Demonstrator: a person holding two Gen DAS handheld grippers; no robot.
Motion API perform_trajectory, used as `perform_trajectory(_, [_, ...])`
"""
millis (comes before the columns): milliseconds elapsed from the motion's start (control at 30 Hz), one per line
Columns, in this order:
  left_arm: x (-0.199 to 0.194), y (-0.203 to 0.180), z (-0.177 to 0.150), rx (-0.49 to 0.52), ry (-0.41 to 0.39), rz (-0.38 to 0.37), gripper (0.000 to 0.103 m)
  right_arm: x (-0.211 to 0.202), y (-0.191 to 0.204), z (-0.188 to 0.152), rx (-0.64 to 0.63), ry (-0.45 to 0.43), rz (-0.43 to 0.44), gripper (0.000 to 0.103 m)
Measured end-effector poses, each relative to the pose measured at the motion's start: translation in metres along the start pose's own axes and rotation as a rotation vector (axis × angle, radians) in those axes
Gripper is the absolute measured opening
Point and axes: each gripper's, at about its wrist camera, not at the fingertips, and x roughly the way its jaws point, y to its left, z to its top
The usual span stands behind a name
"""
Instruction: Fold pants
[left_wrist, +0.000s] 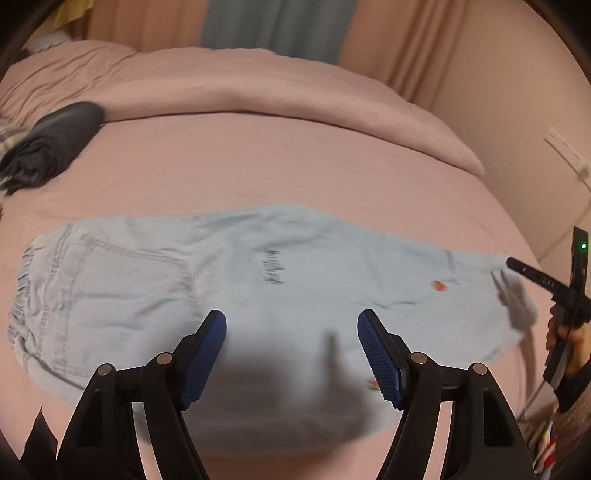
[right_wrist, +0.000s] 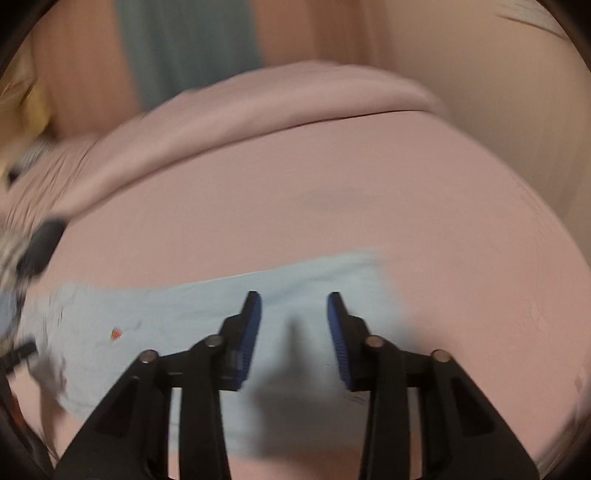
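My left fingers (left_wrist: 291, 354) stand wide apart with nothing between them, hovering over the near edge of the pants (left_wrist: 229, 295). My right fingers (right_wrist: 294, 338) are spread too and empty, above the leg end of the same pants (right_wrist: 177, 317).

The pants are pale blue and lie flat across the bed (left_wrist: 295, 155), lengthwise from left to right, close to the bed's near edge. In the left view the gathered waistband (left_wrist: 20, 295) points to the left side of the bed, with a stitched back pocket (left_wrist: 125, 280) just beside it. Dark lettering (left_wrist: 273, 269) sits about mid-length, and a small red mark (left_wrist: 439, 286) lies toward the leg end on the right. The same red mark (right_wrist: 116, 334) shows in the right view, left of my right fingers.

The shadow of each tool falls on the cloth under it.

A dark folded garment (left_wrist: 51, 147) rests near the bed's far left corner, well apart from the pants. A pink duvet (left_wrist: 258, 88) is bunched along the far edge. In the left view my right tool (left_wrist: 565, 295) enters at the frame's right edge; both views are blurred.
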Motion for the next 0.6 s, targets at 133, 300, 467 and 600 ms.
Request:
perform_trajectory(133, [0.025, 0.039, -0.005, -0.044, 0.080, 0.091, 0.073, 0.066, 0.010, 0.002, -0.060, 0.147, -0.005, 0.025])
perform_trajectory(300, [0.019, 0.059, -0.011, -0.018, 0.090, 0.147, 0.073, 0.066, -0.075, 0.003, 0.236, 0.127, -0.006, 0.000])
perform_trajectory(467, [-0.004, 0.054, -0.016, -0.055, 0.054, 0.072, 0.073, 0.022, -0.075, 0.006, 0.195, 0.099, -0.141, 0.034])
perform_trajectory(600, [0.001, 0.045, -0.042, 0.013, 0.080, 0.115, 0.073, 0.009, -0.016, -0.026, -0.007, 0.139, 0.052, 0.040])
